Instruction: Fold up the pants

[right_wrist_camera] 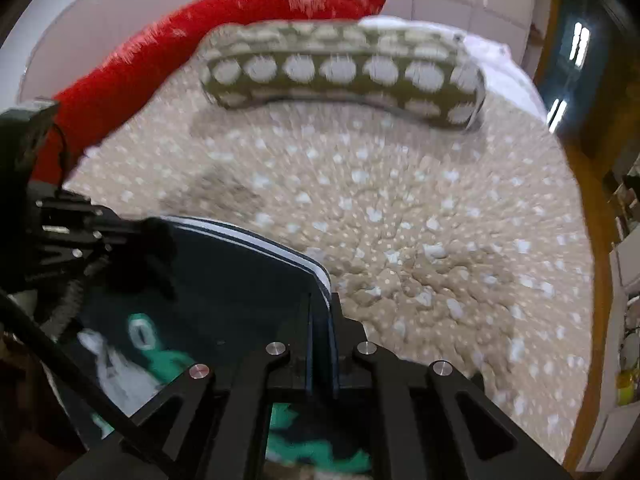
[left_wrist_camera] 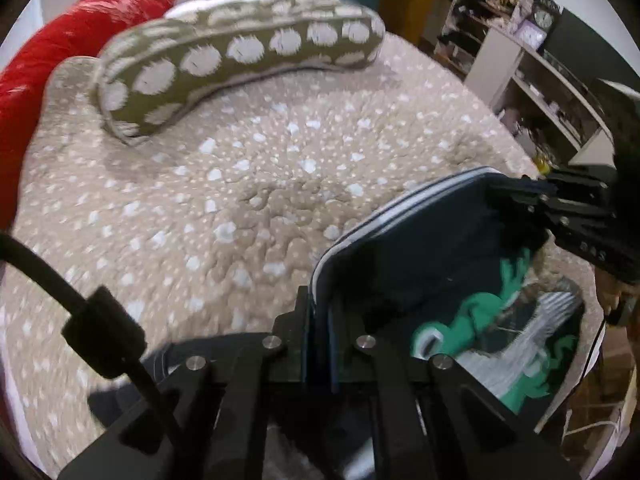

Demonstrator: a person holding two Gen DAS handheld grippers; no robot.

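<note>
A beige bedspread (left_wrist_camera: 248,184) with white flecks fills most of both wrist views. A long olive pillow (left_wrist_camera: 240,56) with white dots lies across the upper part of each frame, and a red cushion (left_wrist_camera: 80,32) sits in the upper left behind it.

Dark navy pants (left_wrist_camera: 420,256), with a white-striped band along the top edge and a green and white print lower down, hang in the lower right of the left view and the lower left of the right view. They are lifted off the bedspread, stretched between the two tools.

The left gripper (left_wrist_camera: 320,344) is pinched together on one end of the striped edge at bottom centre. The right gripper (right_wrist_camera: 322,344) is likewise clamped on the other end.

The band's long axis runs straight from one tool to the other, each equally near its own corner, so the next fold likely depends on keeping that edge taut.
</note>
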